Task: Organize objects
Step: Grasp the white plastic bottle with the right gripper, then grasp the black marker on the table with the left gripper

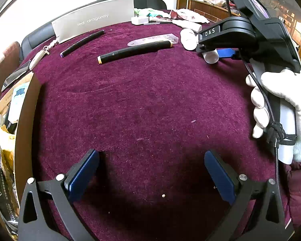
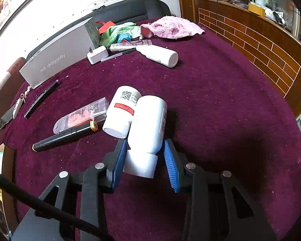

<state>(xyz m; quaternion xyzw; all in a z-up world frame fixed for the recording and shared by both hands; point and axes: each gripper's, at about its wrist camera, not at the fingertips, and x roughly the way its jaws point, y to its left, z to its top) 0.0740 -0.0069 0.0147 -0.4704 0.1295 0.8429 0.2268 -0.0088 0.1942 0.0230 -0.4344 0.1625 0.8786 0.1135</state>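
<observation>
The right gripper (image 2: 145,161) clamps a white bottle (image 2: 148,124) at its neck, bottom leaning on a second white bottle (image 2: 121,111) with a QR code and red stripe. The left gripper (image 1: 151,177) hangs spread wide over bare purple cloth (image 1: 150,104). Beyond lie a thick black marker (image 1: 134,51), a clear package (image 2: 80,114), a thin black pen (image 1: 82,43) and a grey box (image 1: 94,23) reading "red dragonfly".

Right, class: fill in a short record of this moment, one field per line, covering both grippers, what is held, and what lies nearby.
surface: maroon cloth
right gripper: fingers closed around a white bottle, cap toward the camera
left gripper: open, empty, above bare cloth
touching the held bottle: a second white bottle, lying down
nearby: black marker, clear package
</observation>
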